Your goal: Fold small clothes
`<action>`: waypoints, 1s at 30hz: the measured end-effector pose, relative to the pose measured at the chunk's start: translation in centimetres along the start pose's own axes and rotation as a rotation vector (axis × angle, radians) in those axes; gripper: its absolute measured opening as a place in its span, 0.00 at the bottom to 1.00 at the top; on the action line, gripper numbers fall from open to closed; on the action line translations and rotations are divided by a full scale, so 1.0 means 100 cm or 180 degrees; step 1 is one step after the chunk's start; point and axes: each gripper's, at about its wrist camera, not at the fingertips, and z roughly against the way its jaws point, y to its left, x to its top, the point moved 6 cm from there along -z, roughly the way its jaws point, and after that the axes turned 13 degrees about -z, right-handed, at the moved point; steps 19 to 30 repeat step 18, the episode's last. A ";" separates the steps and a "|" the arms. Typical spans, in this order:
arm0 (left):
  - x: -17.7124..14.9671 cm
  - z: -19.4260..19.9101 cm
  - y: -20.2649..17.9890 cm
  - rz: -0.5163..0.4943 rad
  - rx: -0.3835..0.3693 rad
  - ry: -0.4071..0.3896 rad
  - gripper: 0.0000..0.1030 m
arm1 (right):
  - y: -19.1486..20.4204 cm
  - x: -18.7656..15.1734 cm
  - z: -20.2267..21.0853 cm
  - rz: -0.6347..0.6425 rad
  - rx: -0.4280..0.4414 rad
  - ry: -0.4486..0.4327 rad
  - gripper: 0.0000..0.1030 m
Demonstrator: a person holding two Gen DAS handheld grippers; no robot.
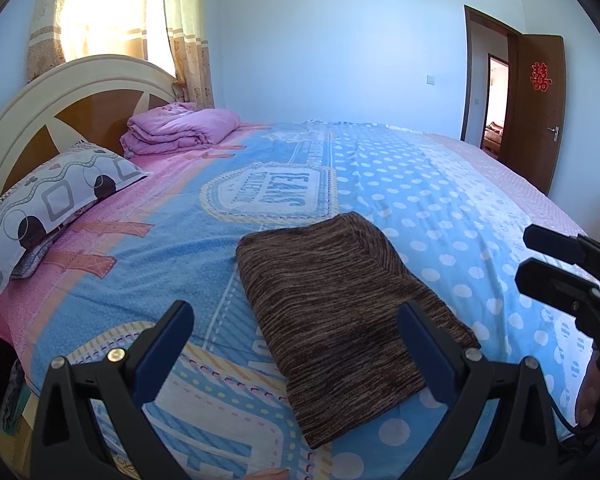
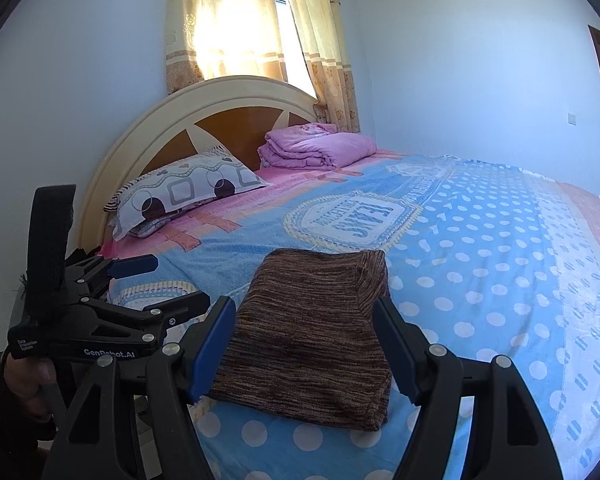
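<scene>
The folded brown knit garment (image 1: pixel 340 320) lies flat on the bed sheet (image 1: pixel 440 208), lower centre of frame. Left gripper (image 1: pixel 296 344) fingers spread, holding nothing. Right gripper (image 2: pixel 304 344) fingers likewise spread, hovering near the garment, gripping nothing.

One folded brown knit garment (image 1: pixel 340 320) lies on the bed's blue dotted sheet (image 1: pixel 440 208), toward the foot end from the headboard (image 1: pixel 32 100). Against that headboard rests one patterned pillow (image 1: pixel 56 208), and beside it, also at the headboard, one folded pink quilt (image 1: pixel 180 130). Above the headboard hangs one pair of curtains (image 1: pixel 112 16). Far from the headboard, across the room, stands one open brown door (image 1: pixel 540 108). Two grippers show: the left gripper (image 1: pixel 296 344) and the right gripper (image 2: pixel 304 344).
</scene>
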 end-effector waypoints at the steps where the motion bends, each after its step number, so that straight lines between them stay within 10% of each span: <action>1: 0.000 0.000 0.000 -0.0001 0.0003 0.0007 1.00 | 0.001 0.000 0.001 0.0008 0.0007 -0.0012 0.69; 30: -0.010 -0.010 0.024 0.0059 0.0298 0.0069 1.00 | 0.010 -0.007 -0.005 0.0108 0.0074 0.0061 0.70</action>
